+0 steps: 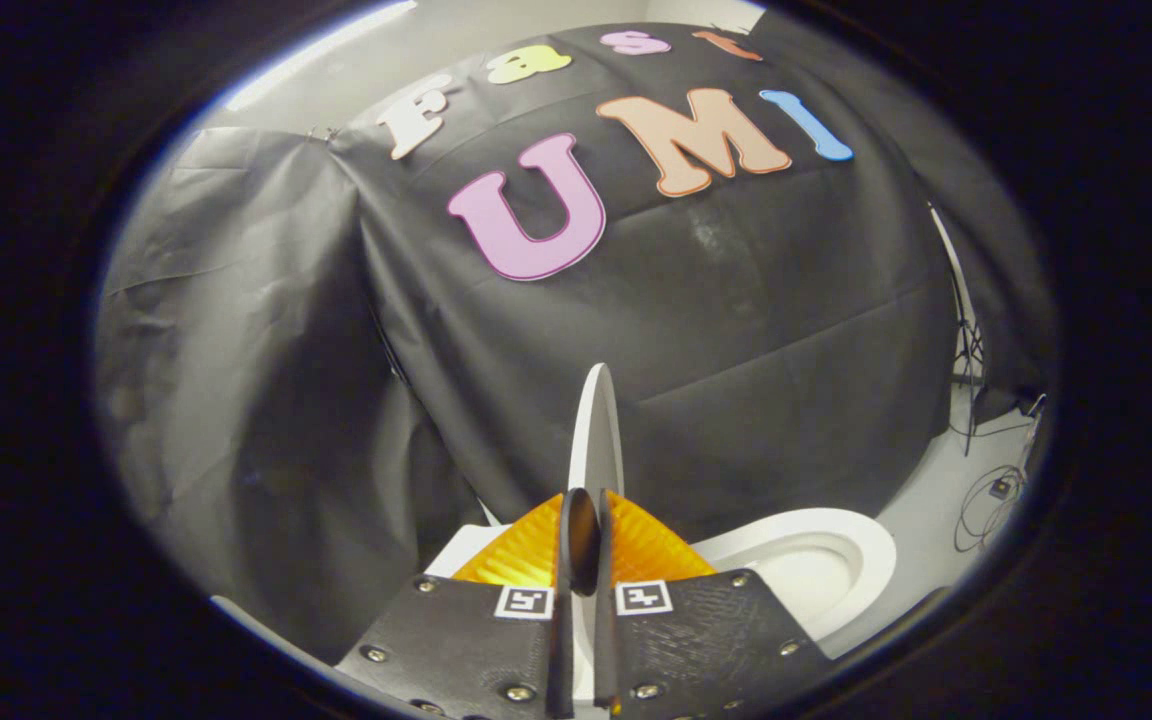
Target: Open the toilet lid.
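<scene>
Both claw point(581, 515) fingers tight on upright lid point(596, 430) edge, bowl point(816, 560) just right, open room beyond

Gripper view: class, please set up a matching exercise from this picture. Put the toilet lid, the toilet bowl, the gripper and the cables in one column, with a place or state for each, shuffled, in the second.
Column one:
1. toilet lid
2. toilet bowl
3. gripper
4. cables

Column two:
A. lying on the floor beyond the bowl
B. open, rim uncovered
C. raised upright, seen edge-on
D. fingers closed on the lid's edge

Pairs: 1-C, 2-B, 3-D, 4-A
</scene>
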`<state>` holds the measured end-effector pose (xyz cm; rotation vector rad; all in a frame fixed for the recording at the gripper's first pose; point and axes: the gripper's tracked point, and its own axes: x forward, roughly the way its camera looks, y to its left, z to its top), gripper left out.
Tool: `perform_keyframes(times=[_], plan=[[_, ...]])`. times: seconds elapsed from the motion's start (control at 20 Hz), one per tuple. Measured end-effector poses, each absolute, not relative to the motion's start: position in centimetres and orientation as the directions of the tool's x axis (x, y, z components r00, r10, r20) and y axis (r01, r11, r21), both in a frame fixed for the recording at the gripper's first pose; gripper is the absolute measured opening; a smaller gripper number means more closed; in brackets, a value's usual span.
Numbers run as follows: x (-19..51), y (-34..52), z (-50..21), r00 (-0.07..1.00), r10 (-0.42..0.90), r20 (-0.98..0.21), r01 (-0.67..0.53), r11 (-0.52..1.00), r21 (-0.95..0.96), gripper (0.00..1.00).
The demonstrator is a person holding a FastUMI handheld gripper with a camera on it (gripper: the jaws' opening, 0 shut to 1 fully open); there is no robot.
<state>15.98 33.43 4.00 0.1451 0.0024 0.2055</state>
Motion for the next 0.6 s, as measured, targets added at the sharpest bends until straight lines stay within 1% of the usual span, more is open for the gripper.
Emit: perform_keyframes(times=[0.25,0.45,0.6], plan=[[15.6,36.7,3.9,0.969,0.246,0.002,-0.246,0.966,0.084,0.08],[15.4,39.5,3.6,0.962,0.274,0.009,-0.274,0.959,0.075,0.09],[15.3,41.7,3.3,0.953,0.304,-0.006,-0.304,0.952,0.026,0.09]])
